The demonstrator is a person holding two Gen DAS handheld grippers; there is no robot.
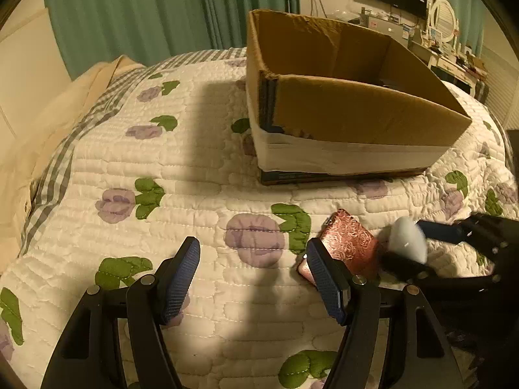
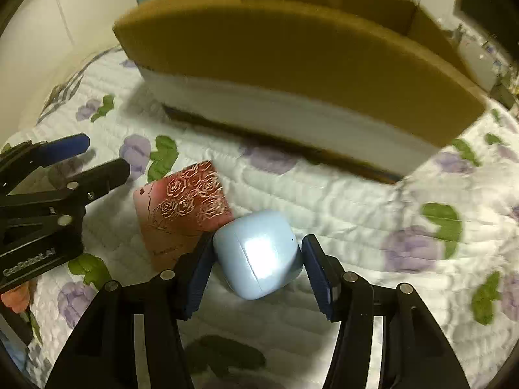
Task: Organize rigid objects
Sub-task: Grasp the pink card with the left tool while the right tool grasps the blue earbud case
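On the quilted floral bedspread (image 1: 201, 168) stands an open brown cardboard box (image 1: 356, 113); its floor is mostly hidden, only something dark shows inside. Nearer lies a flat pink rose-embossed case (image 2: 185, 210), just beside a rounded pale-blue plastic case (image 2: 259, 253). Right wrist view alone shows the right gripper (image 2: 258, 270) pinching that blue case. Left gripper (image 1: 253, 278) hovers spread wide, empty.
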